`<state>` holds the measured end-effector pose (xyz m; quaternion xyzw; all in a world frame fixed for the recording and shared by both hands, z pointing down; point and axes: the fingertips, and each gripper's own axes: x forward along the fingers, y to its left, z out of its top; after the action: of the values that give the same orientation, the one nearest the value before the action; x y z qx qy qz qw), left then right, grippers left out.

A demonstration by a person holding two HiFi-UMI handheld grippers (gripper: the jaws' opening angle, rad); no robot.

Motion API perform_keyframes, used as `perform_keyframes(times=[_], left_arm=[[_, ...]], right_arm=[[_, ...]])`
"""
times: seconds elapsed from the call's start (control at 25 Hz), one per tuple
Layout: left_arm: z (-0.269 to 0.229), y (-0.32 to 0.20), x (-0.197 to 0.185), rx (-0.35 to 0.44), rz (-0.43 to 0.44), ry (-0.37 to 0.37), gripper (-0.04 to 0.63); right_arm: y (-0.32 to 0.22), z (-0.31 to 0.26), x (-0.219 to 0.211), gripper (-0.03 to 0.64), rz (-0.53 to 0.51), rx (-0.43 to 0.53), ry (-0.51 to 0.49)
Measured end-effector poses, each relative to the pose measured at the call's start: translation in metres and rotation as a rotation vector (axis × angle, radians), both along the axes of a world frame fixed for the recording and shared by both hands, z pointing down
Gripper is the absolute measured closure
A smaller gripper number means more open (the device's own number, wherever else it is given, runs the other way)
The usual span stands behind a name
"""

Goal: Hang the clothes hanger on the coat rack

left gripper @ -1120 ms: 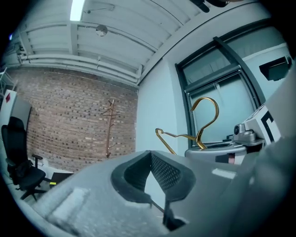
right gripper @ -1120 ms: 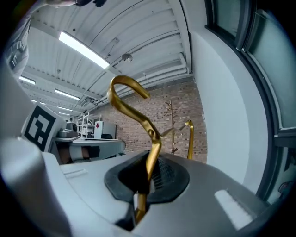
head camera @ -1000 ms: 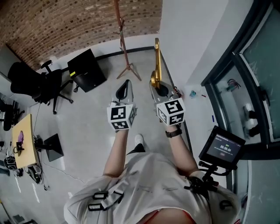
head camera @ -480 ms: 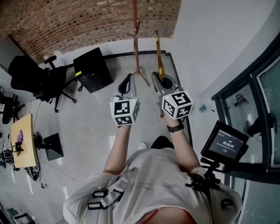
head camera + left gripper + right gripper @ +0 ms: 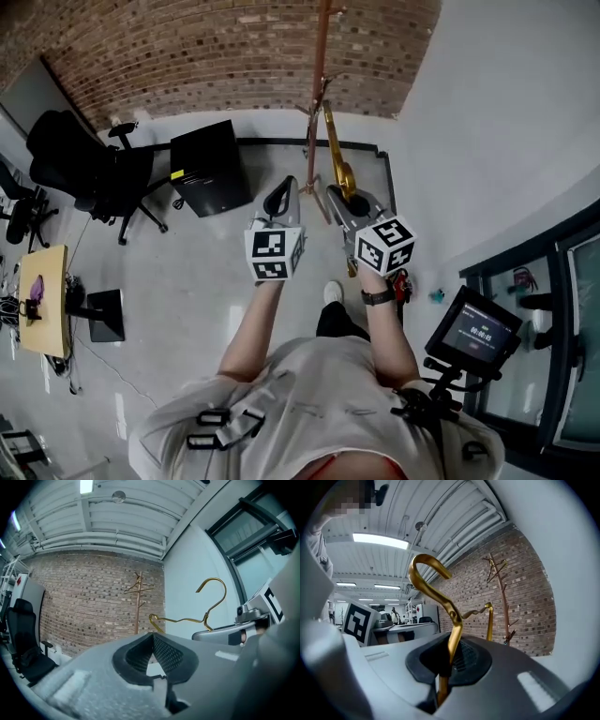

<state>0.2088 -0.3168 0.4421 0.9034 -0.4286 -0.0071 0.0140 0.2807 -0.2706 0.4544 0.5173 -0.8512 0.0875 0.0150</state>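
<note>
A gold metal hanger (image 5: 335, 157) sticks forward from my right gripper (image 5: 349, 199), whose jaws are shut on its neck below the hook (image 5: 440, 597). Its far arm (image 5: 489, 620) points toward the brick wall. The wooden coat rack (image 5: 319, 84) stands ahead against the brick wall, still apart from the hanger; it also shows in both gripper views, as the coat rack (image 5: 502, 597) and the coat rack (image 5: 137, 602). My left gripper (image 5: 278, 199) is held level beside the right one, its pads (image 5: 161, 654) meeting at the tips with nothing between them. The hanger (image 5: 211, 604) shows to its right.
A black cabinet (image 5: 211, 169) and a black office chair (image 5: 84, 169) stand left of the rack. A wooden desk (image 5: 42, 300) is at far left. A white wall (image 5: 506, 141) and glass door frame run along the right. A small monitor (image 5: 473, 328) hangs at my right side.
Both grippers and the hanger have moved forward toward the coat rack. The rack and brick wall now stand closer and more central. The right gripper's hold is unchanged.
</note>
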Motion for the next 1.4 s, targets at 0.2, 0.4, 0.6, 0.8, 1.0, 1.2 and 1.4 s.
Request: perform_keyframes(times=[0.2, 0.4, 0.6, 0.8, 1.0, 1.2, 1.4], left_arm=[[-0.021, -0.053, 0.047, 0.025, -0.004, 0.028, 0.592], [-0.045, -0.108, 0.099, 0.051, -0.03, 0.042, 0.592], [-0.049, -0.152, 0.121, 0.073, -0.055, -0.001, 0.592], [-0.043, -0.21, 0.126, 0.053, -0.071, -0.028, 0.592], [-0.048, -0.252, 0.114, 0.07, -0.094, -0.022, 0.592], [-0.054, -0.282, 0.098, 0.074, -0.089, -0.002, 0.592], [-0.054, -0.305, 0.09, 0.087, -0.098, -0.002, 0.592]], right_arm=[[-0.059, -0.015, 0.047, 0.615, -0.036, 0.024, 0.027], [-0.115, -0.044, 0.093, 0.615, -0.117, 0.082, 0.024], [-0.167, -0.039, 0.113, 0.615, -0.159, 0.043, 0.028], [-0.214, -0.006, 0.1, 0.614, -0.346, -0.102, 0.102], [-0.253, -0.003, 0.104, 0.614, -0.518, -0.155, 0.214], [-0.295, -0.035, 0.113, 0.612, -0.702, -0.201, 0.26], [-0.341, -0.056, 0.131, 0.612, -0.819, -0.273, 0.224]])
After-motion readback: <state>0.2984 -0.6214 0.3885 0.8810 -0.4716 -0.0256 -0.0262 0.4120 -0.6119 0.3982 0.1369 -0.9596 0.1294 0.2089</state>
